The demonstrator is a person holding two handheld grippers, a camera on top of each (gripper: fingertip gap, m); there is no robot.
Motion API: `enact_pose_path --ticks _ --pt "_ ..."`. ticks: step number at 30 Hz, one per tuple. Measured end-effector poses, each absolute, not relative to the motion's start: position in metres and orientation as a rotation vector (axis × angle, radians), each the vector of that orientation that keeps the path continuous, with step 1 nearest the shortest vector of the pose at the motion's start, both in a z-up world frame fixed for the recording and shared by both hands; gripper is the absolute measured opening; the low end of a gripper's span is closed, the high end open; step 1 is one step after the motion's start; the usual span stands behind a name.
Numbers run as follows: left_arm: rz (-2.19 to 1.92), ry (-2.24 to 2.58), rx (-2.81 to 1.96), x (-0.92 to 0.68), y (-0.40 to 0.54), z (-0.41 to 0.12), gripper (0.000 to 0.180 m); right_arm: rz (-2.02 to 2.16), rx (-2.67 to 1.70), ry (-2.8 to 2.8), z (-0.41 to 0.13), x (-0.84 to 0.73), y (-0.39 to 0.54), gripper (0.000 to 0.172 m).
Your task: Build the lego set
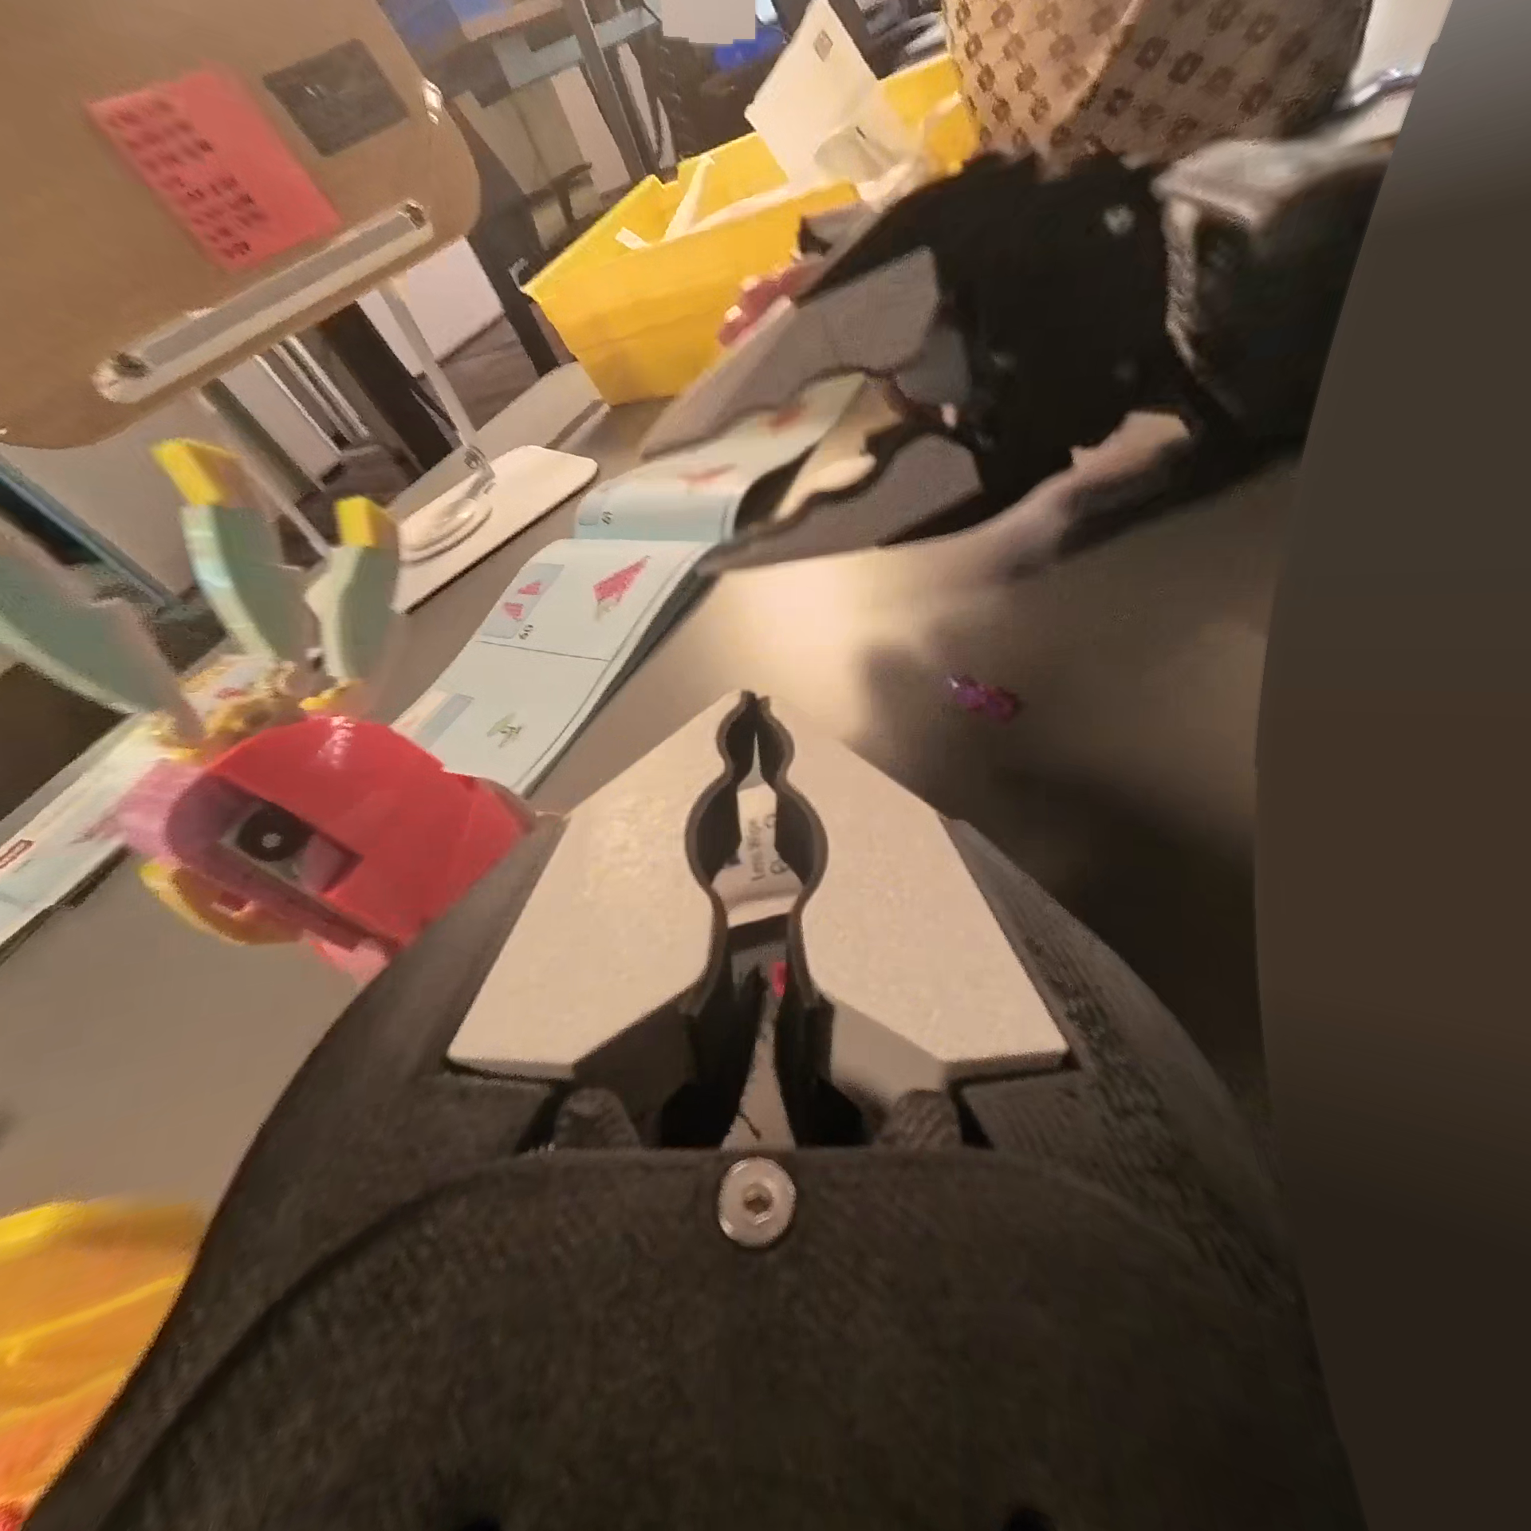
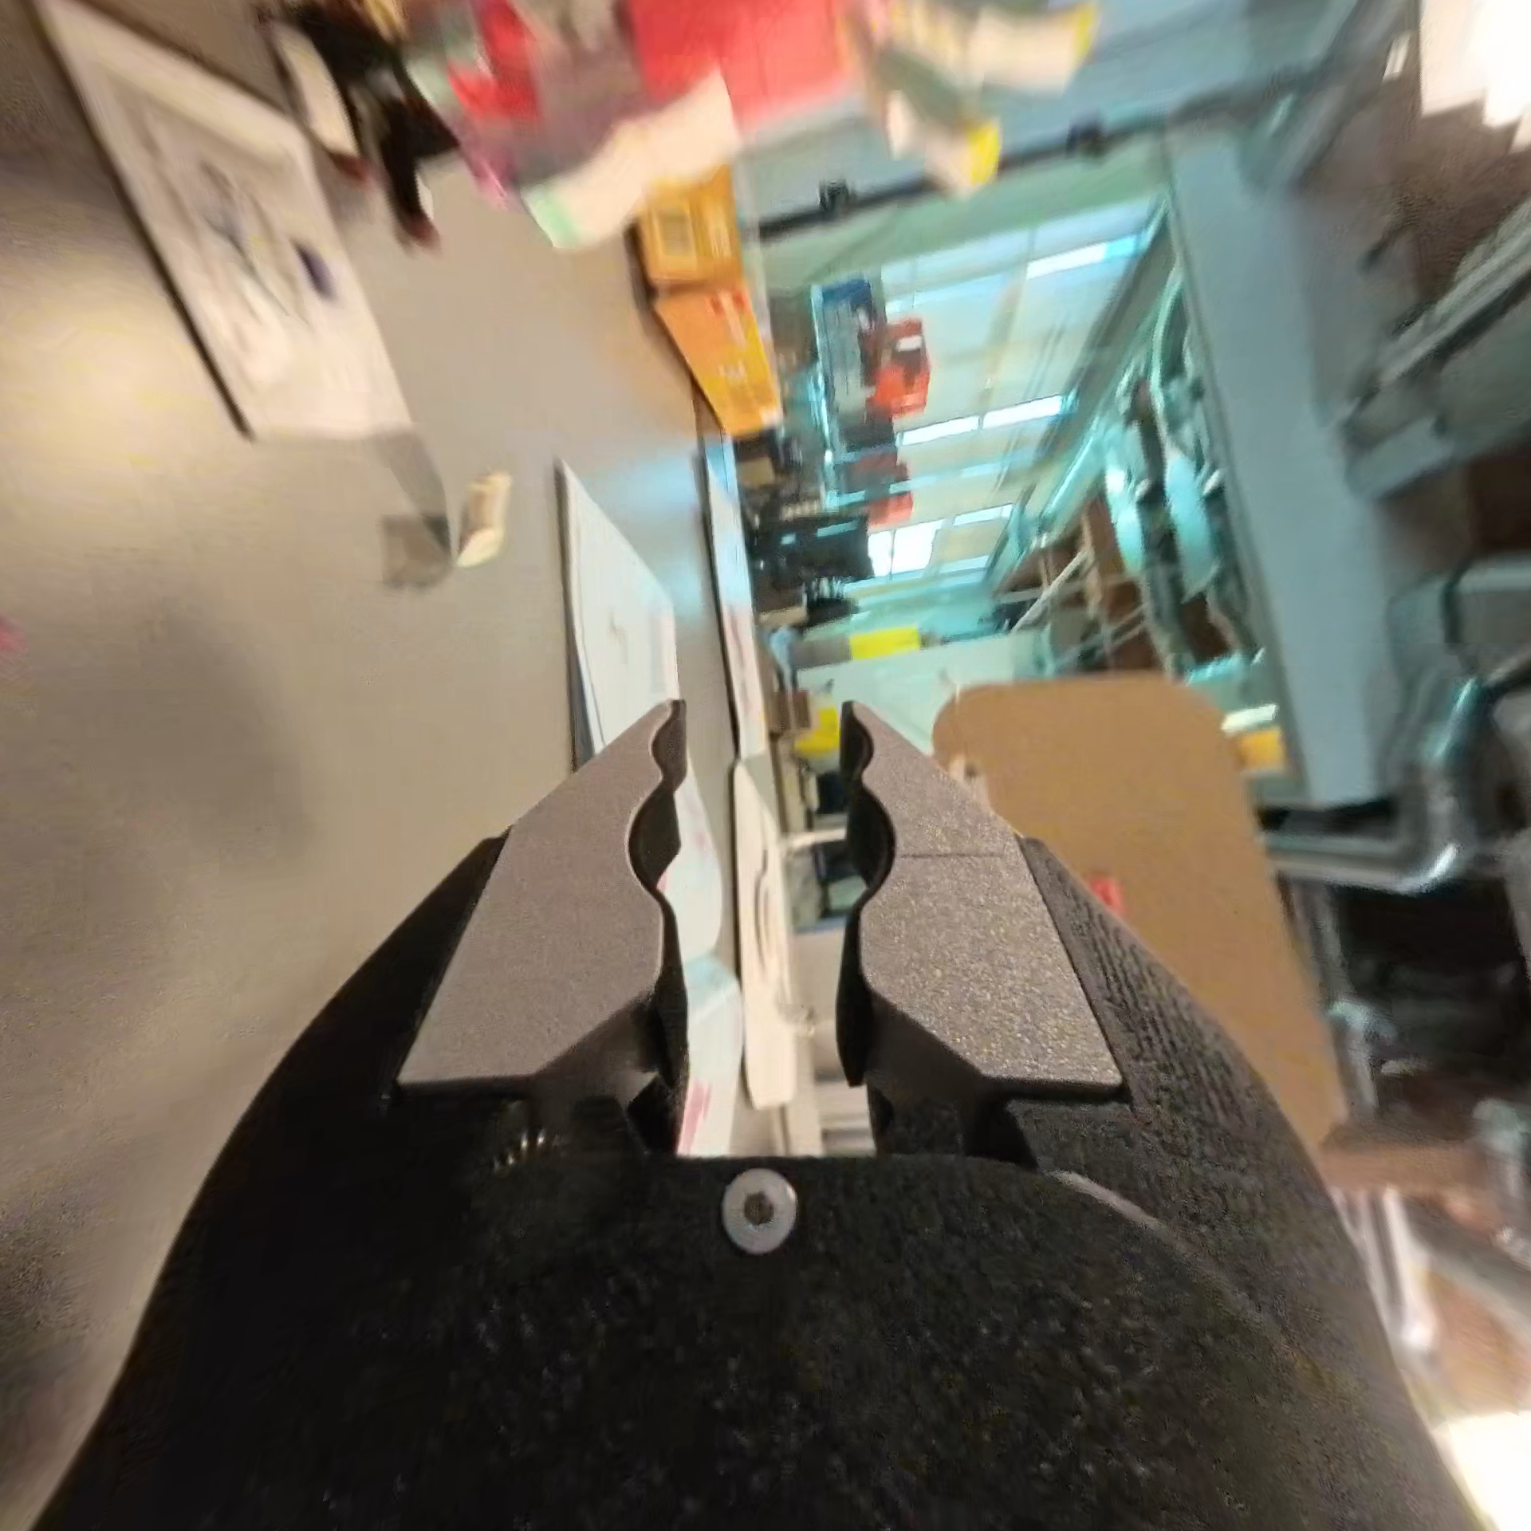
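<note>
In the left wrist view my left gripper (image 1: 752, 704) is shut, its tips meeting over the dark table (image 1: 870, 613). I see nothing between the tips. A red brick-built model (image 1: 348, 820) with teal and yellow wings stands close on its left. A small magenta piece (image 1: 983, 702) lies on the table to its right. An open instruction booklet (image 1: 572, 638) lies ahead. My right gripper (image 1: 675, 509) hovers open over the booklet's far page. In the right wrist view, which is turned on its side and blurred, my right gripper (image 2: 762, 712) is open and empty.
Yellow bins (image 1: 663, 282) stand at the back of the table. A cardboard panel with a pink note (image 1: 207, 166) stands on a stand at the left, and it also shows in the right wrist view (image 2: 1118, 828). A white sheet (image 2: 224, 232) lies on the table. A patterned sleeve (image 1: 1118, 66) is behind my right gripper. Spacing between my two grippers at the tips: around 11 cm.
</note>
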State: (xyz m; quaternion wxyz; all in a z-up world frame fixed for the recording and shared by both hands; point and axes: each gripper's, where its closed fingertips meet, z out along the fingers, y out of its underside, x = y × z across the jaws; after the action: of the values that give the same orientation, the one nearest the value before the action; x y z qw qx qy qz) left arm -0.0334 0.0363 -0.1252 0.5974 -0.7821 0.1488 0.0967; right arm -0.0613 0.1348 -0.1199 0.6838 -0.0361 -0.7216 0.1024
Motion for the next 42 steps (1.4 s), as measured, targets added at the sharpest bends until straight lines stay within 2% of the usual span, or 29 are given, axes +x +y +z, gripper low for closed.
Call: enact_pose_path --ticks 9,13,16,20,23,25,27,31,37,39,42 --pt "0.252 0.484 -1.849 -0.019 0.038 -0.141 0.0 0.455 -0.529 -1.352 -0.092 -0.057 0.218 0.026" --pt "0.214 0.521 -1.784 -0.007 0.037 -0.133 0.016 0.486 -0.674 -1.183 -0.076 -0.042 0.256 0.025" --pt "0.186 0.496 -1.707 0.004 0.029 -0.11 0.028 0.515 -0.761 -1.107 -0.071 -0.03 0.276 0.024" --pt "0.18 0.34 -1.584 0.005 -0.018 -0.051 0.033 0.567 -0.819 -1.053 -0.068 -0.023 0.289 0.023" --pt "0.366 0.074 -1.557 -0.052 -0.077 -0.004 0.034 0.589 -0.828 -1.046 -0.068 -0.025 0.29 0.023" --pt "0.566 -0.195 -1.631 -0.119 -0.124 0.011 0.035 0.581 -0.828 -1.039 -0.067 -0.027 0.291 0.03" --pt "0.607 -0.363 -1.808 -0.171 -0.158 0.001 0.035 0.576 -0.829 -1.043 -0.068 -0.028 0.291 0.032" --pt "0.249 -0.52 -2.186 -0.209 -0.16 -0.047 0.03 0.562 -0.836 -1.059 -0.071 -0.03 0.291 0.03" --pt "0.204 -0.754 -2.802 -0.262 -0.188 -0.127 0.031 0.554 -0.831 -1.092 -0.075 -0.032 0.288 0.027" --pt "0.135 -0.813 -2.962 -0.263 -0.199 -0.145 0.006 0.555 -0.826 -1.101 -0.076 -0.033 0.287 0.027" --pt "0.218 -0.954 -3.189 -0.272 -0.228 -0.162 0.011 0.567 -0.825 -1.118 -0.078 -0.035 0.285 0.026"
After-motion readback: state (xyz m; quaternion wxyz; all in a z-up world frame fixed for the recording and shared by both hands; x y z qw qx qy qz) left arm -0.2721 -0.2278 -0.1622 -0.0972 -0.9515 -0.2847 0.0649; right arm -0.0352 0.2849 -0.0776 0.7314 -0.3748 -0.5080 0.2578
